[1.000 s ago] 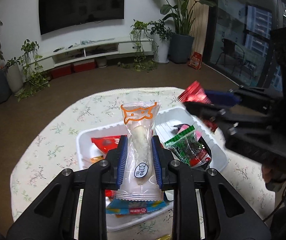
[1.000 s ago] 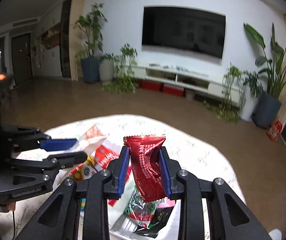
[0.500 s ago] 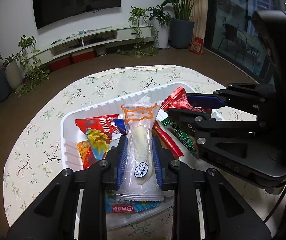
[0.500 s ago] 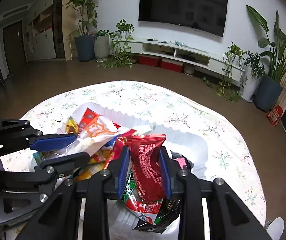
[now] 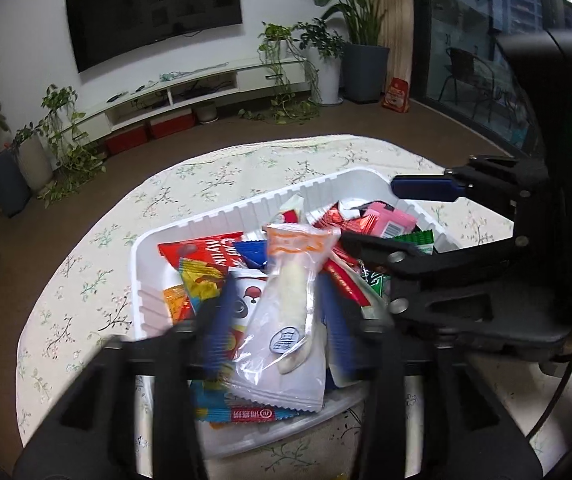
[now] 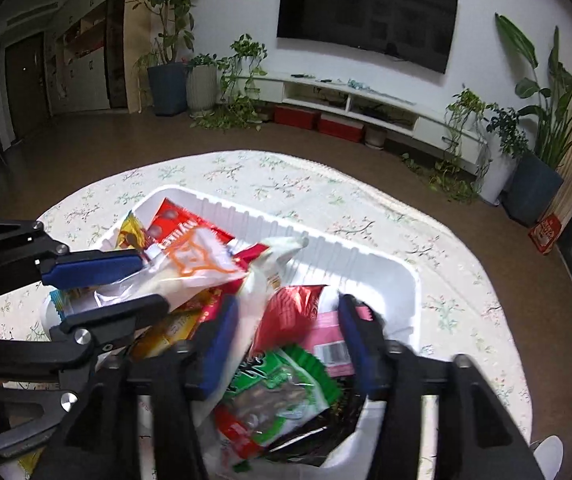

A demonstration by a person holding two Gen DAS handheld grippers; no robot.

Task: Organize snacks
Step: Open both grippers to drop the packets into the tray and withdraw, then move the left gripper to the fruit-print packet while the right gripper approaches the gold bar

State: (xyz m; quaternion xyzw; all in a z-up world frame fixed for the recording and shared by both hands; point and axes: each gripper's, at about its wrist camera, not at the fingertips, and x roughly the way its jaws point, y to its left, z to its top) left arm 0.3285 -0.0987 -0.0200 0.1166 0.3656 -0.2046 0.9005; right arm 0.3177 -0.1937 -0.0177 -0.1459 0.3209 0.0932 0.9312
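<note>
- Flowered cloth covers the round table [image 5: 98,240], with a white tray [image 5: 222,216] of snack packets on it.
- Left gripper [image 5: 282,316] tilts down over the tray; its jaws have just been opening, and the clear packet [image 5: 289,304] lies loose between them.
- Right gripper [image 6: 286,336] tilts down likewise, jaws just parted around the red packet [image 6: 289,312] resting in the tray.

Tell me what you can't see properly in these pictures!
- Left wrist view: the left gripper is motion-blurred, so contact with the clear white snack packet is unclear.
- Right wrist view: the right gripper is blurred too.
- Both views: snacks at the bottom of the white tray are buried.
- Packet writing is too small.
</note>
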